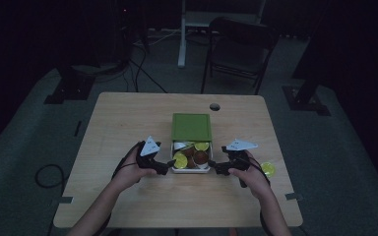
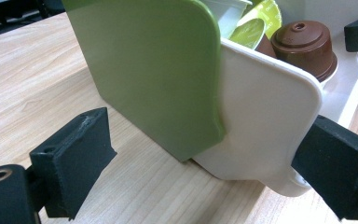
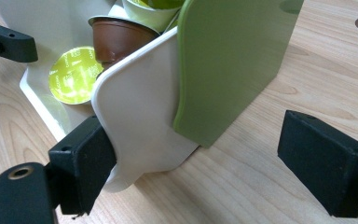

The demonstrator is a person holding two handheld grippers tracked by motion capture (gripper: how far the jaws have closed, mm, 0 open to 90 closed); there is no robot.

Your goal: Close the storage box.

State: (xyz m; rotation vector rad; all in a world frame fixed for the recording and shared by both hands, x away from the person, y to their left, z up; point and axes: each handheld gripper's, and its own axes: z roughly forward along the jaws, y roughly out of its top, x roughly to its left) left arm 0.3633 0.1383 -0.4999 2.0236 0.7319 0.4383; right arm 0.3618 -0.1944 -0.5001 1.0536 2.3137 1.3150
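Note:
A white box (image 1: 191,170) stands mid-table with its green lid (image 1: 191,127) slid toward the far side, so the near half is uncovered. Inside lie brown capsules (image 1: 200,157) and lime-green capsules (image 1: 180,160). My left gripper (image 1: 169,167) is open at the box's near left corner. In the left gripper view the gripper (image 2: 200,154) straddles the white box (image 2: 265,121) and green lid (image 2: 154,70), its right jaw against the wall. My right gripper (image 1: 212,170) is open at the near right corner. There the gripper (image 3: 196,149) has its left jaw against the white box (image 3: 140,121), beside the lid (image 3: 233,60).
One lime-green capsule (image 1: 268,169) lies on the table right of my right hand. A round cable hole (image 1: 214,106) sits near the table's far edge. A dark chair (image 1: 236,49) and cables stand on the floor beyond the wooden table (image 1: 128,118).

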